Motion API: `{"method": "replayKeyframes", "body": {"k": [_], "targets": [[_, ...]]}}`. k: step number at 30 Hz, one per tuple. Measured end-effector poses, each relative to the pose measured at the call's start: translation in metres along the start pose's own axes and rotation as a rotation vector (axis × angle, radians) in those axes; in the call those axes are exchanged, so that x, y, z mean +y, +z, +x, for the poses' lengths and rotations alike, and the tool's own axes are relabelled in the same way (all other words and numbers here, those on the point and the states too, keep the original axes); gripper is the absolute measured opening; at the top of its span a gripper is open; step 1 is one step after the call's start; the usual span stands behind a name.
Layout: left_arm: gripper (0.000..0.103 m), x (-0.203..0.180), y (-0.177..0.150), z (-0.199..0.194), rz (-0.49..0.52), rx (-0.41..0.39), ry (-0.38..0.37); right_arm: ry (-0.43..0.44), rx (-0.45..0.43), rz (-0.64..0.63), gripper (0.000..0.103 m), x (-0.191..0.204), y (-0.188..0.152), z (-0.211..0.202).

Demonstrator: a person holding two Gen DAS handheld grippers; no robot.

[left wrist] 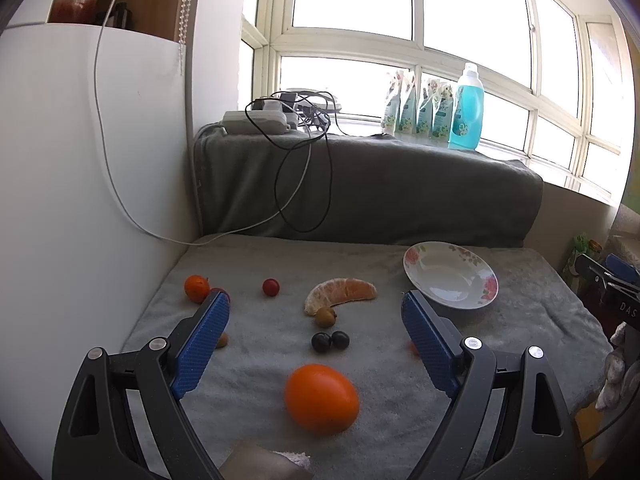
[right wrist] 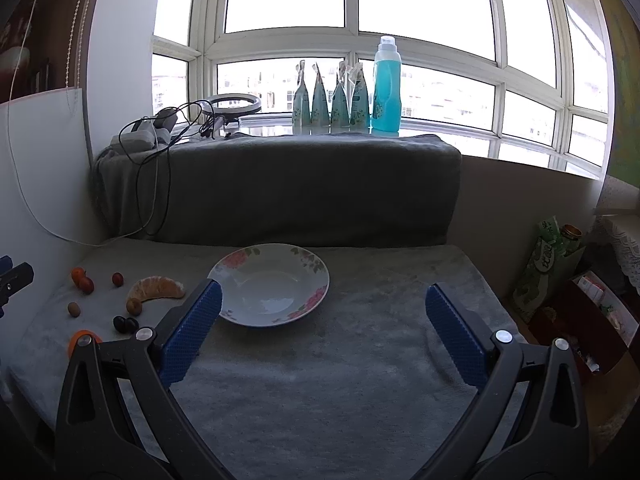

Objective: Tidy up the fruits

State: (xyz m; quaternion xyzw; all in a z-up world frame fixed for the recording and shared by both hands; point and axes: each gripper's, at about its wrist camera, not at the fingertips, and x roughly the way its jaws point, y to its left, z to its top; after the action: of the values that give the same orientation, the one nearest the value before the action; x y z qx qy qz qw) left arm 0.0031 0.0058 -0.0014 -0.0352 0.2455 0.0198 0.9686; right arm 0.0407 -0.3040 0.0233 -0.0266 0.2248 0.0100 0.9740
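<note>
Orange and round, the big orange [left wrist: 321, 398] sits nearest us on the grey cloth worktop [left wrist: 400, 420], right between the spread fingers of the left gripper [left wrist: 316, 312], which hold nothing. That roundness is our worry: on this soft cloth a glancing touch from one finger could send it rolling toward the near edge.

Just beyond, two dark grapes [left wrist: 330, 340] touch each other, so we judge a pinch on one may shove the other away. A small brown fruit [left wrist: 325, 316] presses against the peeled tangerine half [left wrist: 340, 293], whose soft segments could split under a hard squeeze. Farther back lie a red fruit [left wrist: 271, 287] and a small tangerine [left wrist: 196, 288] beside the white panel [left wrist: 80, 200].

The flowered plate [right wrist: 268, 284], empty, lies to the right, well apart from the big orange; its shallow rim may let round fruit roll off.

The right gripper [right wrist: 323, 300], fingers apart and empty, faces that plate squarely. Its view shows the whole plate and a small brown fruit [right wrist: 73, 309] that the left finger partly hides; the left view alone shows the big orange whole.
</note>
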Motion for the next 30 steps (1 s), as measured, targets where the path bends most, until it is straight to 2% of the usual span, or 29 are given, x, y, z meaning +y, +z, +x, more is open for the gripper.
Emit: {"method": "replayKeyframes", "body": {"k": [6,16,20,24,26,30], "targets": [[0.088,0.007,-0.008,0.006,-0.014,0.041,-0.014,0.044,0.023,-0.015,0.103,0.005,-0.002,0.010],[0.088,0.044,-0.033,0.024,-0.146,0.167,-0.072,0.278,0.178,0.008,0.103,0.021,-0.011,0.060],[0.088,0.052,-0.043,0.031,-0.193,0.221,-0.134,0.387,0.254,0.011,0.103,0.034,-0.015,0.078],[0.087,0.053,-0.052,0.034,-0.201,0.255,-0.168,0.480,0.321,0.013,0.103,0.048,-0.018,0.092],[0.082,0.052,-0.056,0.036,-0.208,0.275,-0.193,0.530,0.356,0.011,0.103,0.058,-0.018,0.099],[0.080,0.051,-0.064,0.044,-0.225,0.315,-0.236,0.616,0.429,-0.012,0.103,0.082,-0.022,0.113]]}}
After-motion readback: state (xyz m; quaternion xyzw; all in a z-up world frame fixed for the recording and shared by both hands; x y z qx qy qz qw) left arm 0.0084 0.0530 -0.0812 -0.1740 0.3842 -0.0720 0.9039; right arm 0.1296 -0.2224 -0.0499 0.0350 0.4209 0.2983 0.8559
